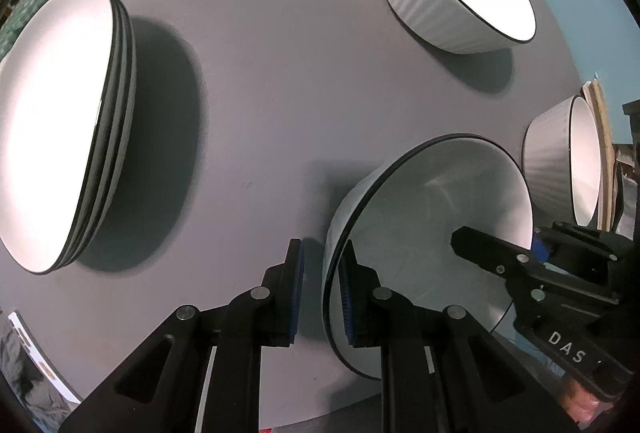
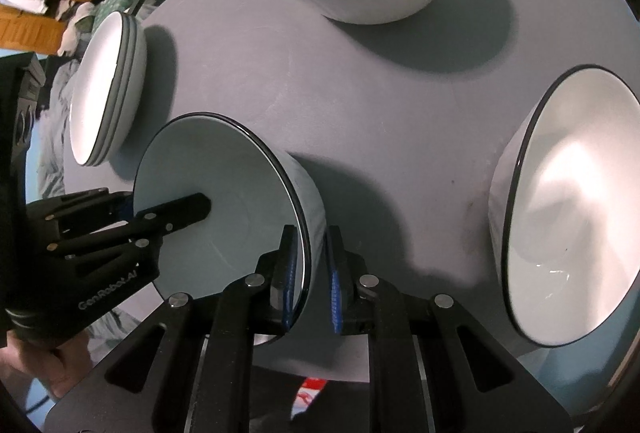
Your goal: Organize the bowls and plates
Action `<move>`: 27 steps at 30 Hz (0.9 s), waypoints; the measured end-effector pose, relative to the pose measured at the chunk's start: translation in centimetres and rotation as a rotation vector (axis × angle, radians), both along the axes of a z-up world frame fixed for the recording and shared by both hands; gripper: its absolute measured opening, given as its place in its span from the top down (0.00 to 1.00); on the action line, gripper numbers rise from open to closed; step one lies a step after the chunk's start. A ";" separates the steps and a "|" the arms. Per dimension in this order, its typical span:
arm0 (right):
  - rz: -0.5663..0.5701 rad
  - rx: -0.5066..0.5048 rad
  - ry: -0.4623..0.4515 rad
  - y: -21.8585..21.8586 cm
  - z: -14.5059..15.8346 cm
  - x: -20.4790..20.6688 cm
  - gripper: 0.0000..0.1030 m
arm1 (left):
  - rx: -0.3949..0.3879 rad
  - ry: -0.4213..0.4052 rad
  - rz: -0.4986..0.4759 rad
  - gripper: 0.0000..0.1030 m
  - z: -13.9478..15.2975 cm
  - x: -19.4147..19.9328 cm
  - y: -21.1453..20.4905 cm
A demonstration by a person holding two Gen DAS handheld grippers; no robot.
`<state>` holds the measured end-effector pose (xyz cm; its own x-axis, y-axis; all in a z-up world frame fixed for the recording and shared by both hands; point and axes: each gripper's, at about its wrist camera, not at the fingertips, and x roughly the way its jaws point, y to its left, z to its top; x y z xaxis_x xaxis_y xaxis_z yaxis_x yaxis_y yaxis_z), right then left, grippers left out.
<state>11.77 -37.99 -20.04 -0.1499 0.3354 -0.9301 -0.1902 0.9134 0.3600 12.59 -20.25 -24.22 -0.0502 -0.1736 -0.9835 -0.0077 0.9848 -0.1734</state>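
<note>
Both tools pinch one white bowl (image 1: 432,233) on the grey table (image 1: 260,93). The left tool (image 1: 320,289) clamps its left rim; the right tool (image 2: 310,269) clamps its right rim. The left tool's body reads "GenRobot.AI", the right tool's "DAS". A stack of bowls (image 1: 60,121) sits left.

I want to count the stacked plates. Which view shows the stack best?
The left wrist view: the plate stack fills its left side, close enough that several dark-rimmed edges show. In the right wrist view the same stack is smaller and farther off, its edges harder to tell apart.
</note>
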 end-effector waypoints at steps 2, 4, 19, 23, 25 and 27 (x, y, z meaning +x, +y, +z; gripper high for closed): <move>-0.013 -0.007 0.000 -0.3 -0.1 0.1 0.87 | -0.012 -0.004 -0.005 0.84 0.0 -0.7 1.0; -0.026 -0.012 0.009 0.1 -0.4 0.1 0.87 | -0.028 -0.007 -0.008 0.84 -0.1 -0.6 1.1; -0.019 -0.106 -0.027 1.3 0.3 -0.4 0.91 | -0.050 -0.012 -0.029 0.90 -0.1 -2.4 3.7; -0.013 -0.129 -0.034 1.4 0.7 -0.3 0.93 | -0.056 -0.002 -0.017 0.90 0.2 -2.3 4.2; -0.014 -0.125 -0.034 1.2 0.9 -0.2 0.93 | -0.065 0.008 -0.001 0.90 0.5 -2.1 4.6; -0.016 -0.126 -0.038 1.2 1.3 0.0 0.93 | -0.066 0.005 0.003 0.90 1.1 -1.9 4.9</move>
<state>11.73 -36.80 -18.74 -0.1097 0.2177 -0.9698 -0.1869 0.9538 0.2352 10.66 -15.34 -23.08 -0.0549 -0.2380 -0.9697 -0.0120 0.9713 -0.2377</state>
